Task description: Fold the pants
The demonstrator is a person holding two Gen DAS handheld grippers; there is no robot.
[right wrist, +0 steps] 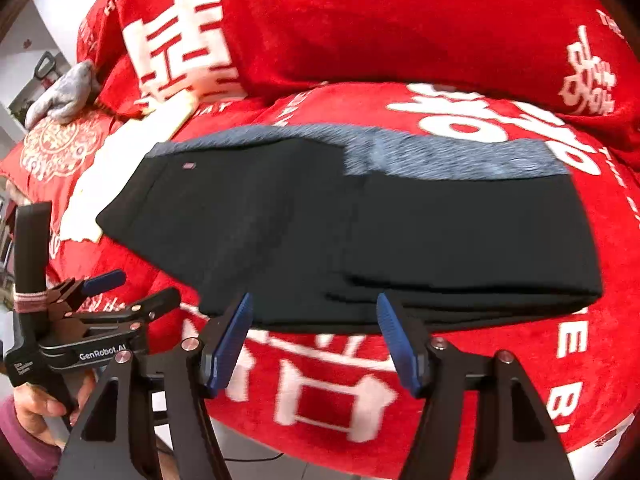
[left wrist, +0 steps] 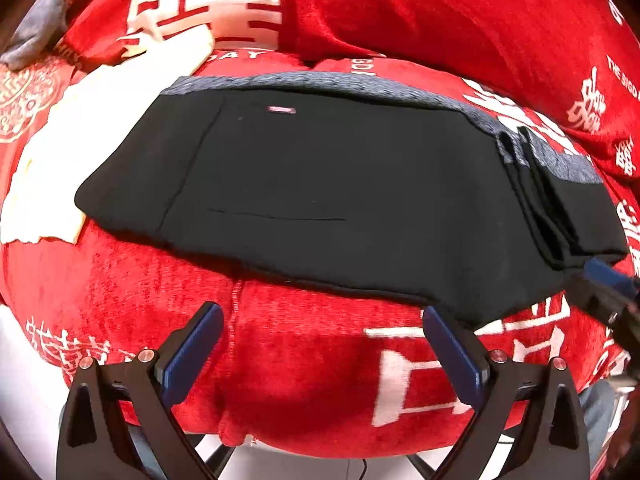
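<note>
Red plush blanket (right wrist: 320, 380) with white lettering drapes the whole cushioned seat, soft and giving underfoot for any fold, with a grey cloth (right wrist: 66, 94) and cream fabric (left wrist: 80, 128) off to the far left. Spread across it lie the black soft-knit pants with a grey heathered waistband (right wrist: 360, 232), already doubled over at their right end; they look light, limp and grippy, best pinched at the stacked near edge. Left gripper (left wrist: 320, 354) and right gripper (right wrist: 314, 340) both hang just short of that hem, jaws apart, holding nothing.
</note>
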